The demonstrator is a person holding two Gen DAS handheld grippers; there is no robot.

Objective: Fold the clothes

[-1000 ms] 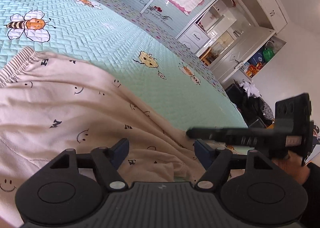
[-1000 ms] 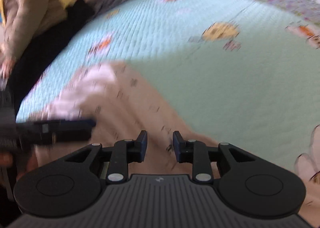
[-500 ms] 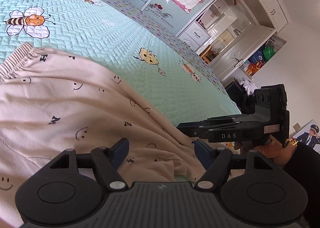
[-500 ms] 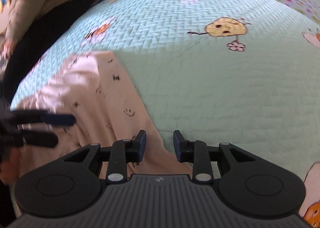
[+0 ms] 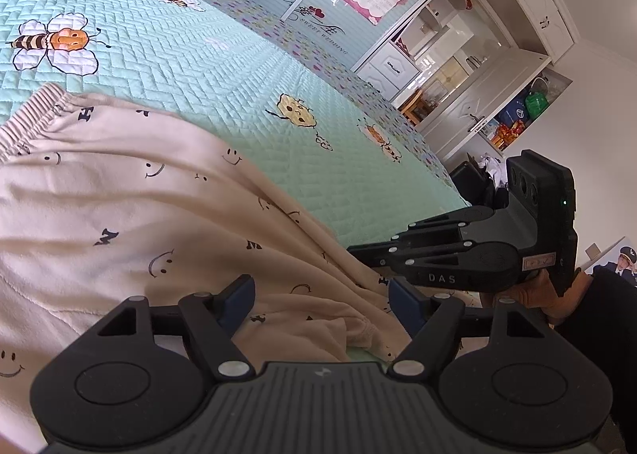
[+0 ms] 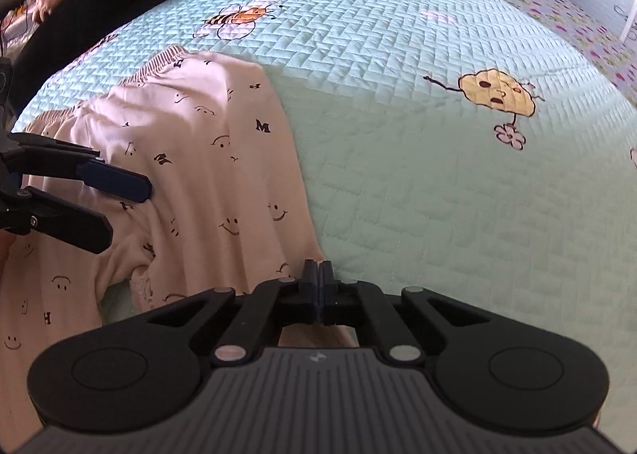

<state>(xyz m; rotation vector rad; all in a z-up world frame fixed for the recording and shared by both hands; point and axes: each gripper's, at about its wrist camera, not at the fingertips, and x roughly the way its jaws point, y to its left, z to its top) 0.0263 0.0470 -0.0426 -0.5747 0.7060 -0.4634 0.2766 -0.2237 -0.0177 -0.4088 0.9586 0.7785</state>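
Right gripper (image 6: 317, 275) jaws just snapped together at near hem of cream smiley-print garment (image 6: 207, 159); cloth between pads unclear. Left gripper (image 5: 320, 301) wide open over garment, gripping nothing. Garment spread on mint quilted bedspread (image 6: 418, 183).

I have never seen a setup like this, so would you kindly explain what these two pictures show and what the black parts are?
A person holds a two-fingered black tool in each hand, and each tool carries a wide-angle camera looking forward along its fingers. So one picture comes from the left tool, the other from the right tool; each also sees the other tool from the side. On the quilted bedspread, printed with bees, lie cream trousers with smiley faces and an elastic waistband. The left tool stands open over the trousers' cuff, gripping nothing. The right tool has just closed at the trousers' edge; its fingers meet, though I cannot tell whether cloth is pinched between them. Another person is at the bed's far side.
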